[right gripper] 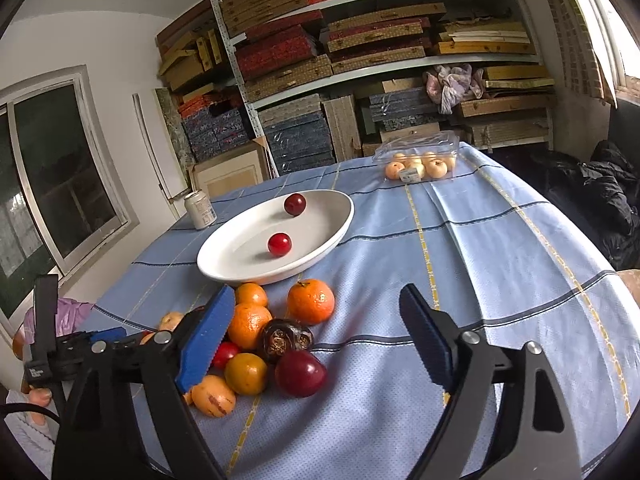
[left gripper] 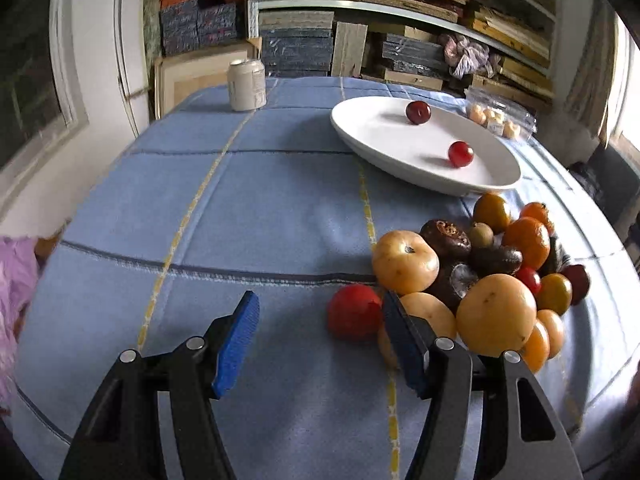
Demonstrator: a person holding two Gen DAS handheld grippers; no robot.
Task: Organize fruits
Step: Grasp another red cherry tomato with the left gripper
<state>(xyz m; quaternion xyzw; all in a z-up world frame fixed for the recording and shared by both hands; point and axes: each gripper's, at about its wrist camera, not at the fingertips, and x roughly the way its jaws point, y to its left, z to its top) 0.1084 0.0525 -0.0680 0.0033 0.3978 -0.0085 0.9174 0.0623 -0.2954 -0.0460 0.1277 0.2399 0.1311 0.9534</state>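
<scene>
A pile of mixed fruit (left gripper: 480, 272) lies on the blue tablecloth: oranges, yellow fruits, dark brown ones and small red ones. A white plate (left gripper: 384, 144) behind it holds two red fruits, one dark (left gripper: 418, 112) and one bright (left gripper: 460, 154). My left gripper (left gripper: 320, 316) is open and empty, with a loose red fruit (left gripper: 354, 312) just inside its right finger. In the right wrist view my right gripper (right gripper: 316, 320) is open and empty above the pile (right gripper: 260, 340), near a dark red apple (right gripper: 300, 372). The plate (right gripper: 320, 236) lies beyond.
A drink can (left gripper: 247, 85) stands at the table's far left. A clear plastic box of pale fruits (right gripper: 418, 160) sits at the far edge. Shelves of stacked boxes fill the back wall. Something pink (left gripper: 16, 280) lies at the left table edge.
</scene>
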